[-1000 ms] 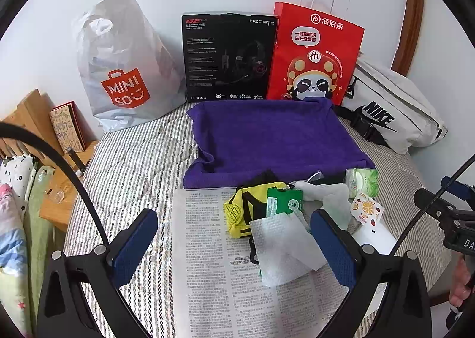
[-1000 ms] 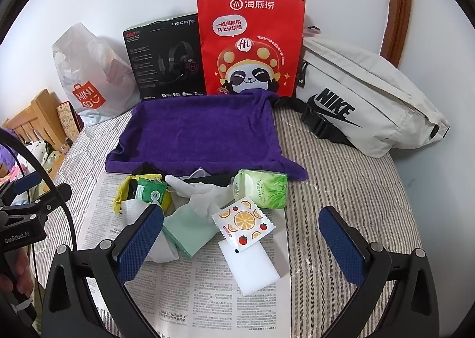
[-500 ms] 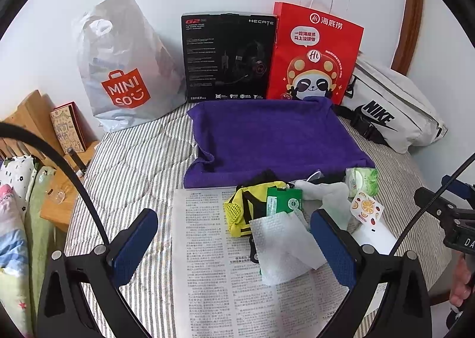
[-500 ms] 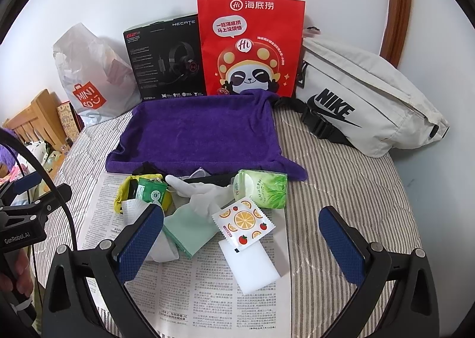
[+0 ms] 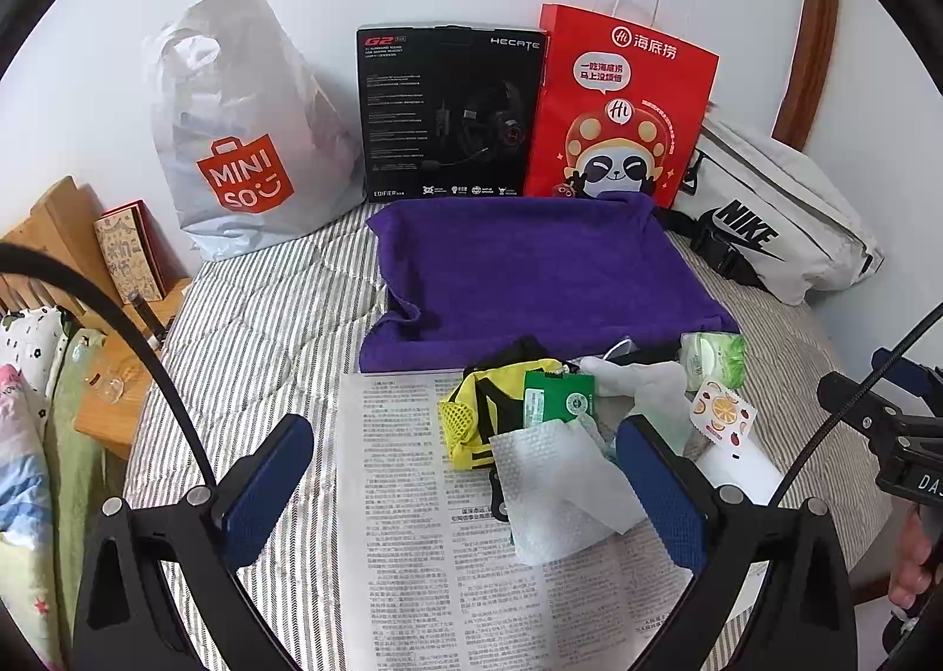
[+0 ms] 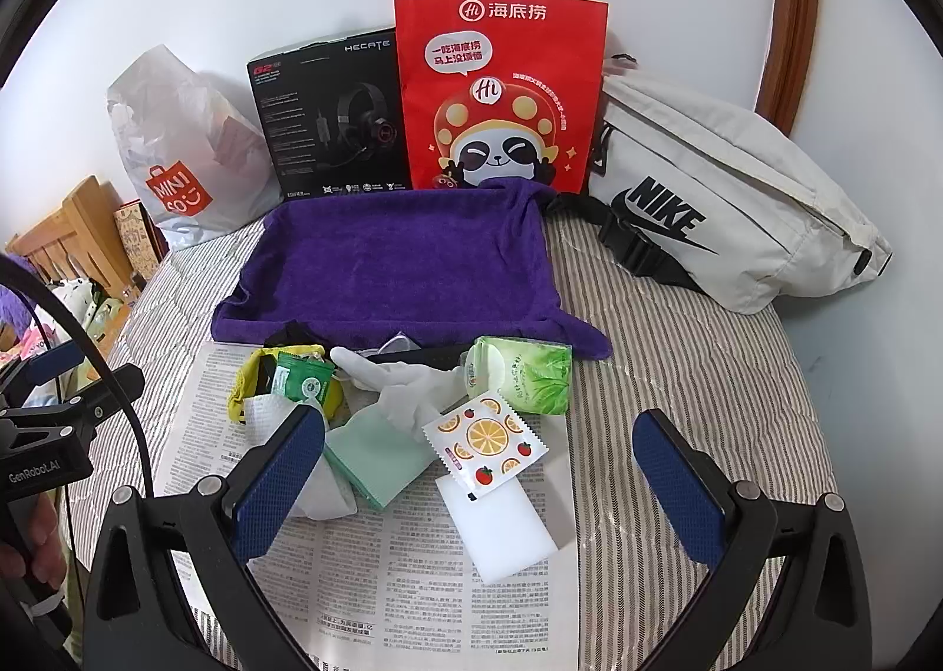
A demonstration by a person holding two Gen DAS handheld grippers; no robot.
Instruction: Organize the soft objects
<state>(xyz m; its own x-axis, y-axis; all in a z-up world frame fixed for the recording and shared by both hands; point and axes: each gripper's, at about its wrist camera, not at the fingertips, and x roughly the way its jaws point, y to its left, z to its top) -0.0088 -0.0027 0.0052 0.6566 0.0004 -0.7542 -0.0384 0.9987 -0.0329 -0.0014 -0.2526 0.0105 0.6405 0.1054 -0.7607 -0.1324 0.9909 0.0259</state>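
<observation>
A purple towel (image 5: 530,270) (image 6: 395,264) lies spread on the striped bed. In front of it, on a newspaper (image 5: 412,523) (image 6: 401,565), sits a pile: a yellow mesh pouch (image 5: 465,411) (image 6: 250,376), a green sachet (image 5: 557,397) (image 6: 303,379), a white wipe (image 5: 554,488), a white glove (image 6: 406,382), a green tissue pack (image 6: 524,373) (image 5: 713,361), a fruit-print sachet (image 6: 486,441) (image 5: 722,411), a mint cloth (image 6: 377,461) and a white sponge (image 6: 507,523). My left gripper (image 5: 465,488) and right gripper (image 6: 480,482) hover open before the pile, holding nothing.
Against the wall stand a Miniso plastic bag (image 5: 236,140), a black headset box (image 5: 448,111), a red paper bag (image 5: 619,111) and a white Nike waist bag (image 6: 725,199). A wooden shelf (image 5: 100,282) with a book lies left of the bed.
</observation>
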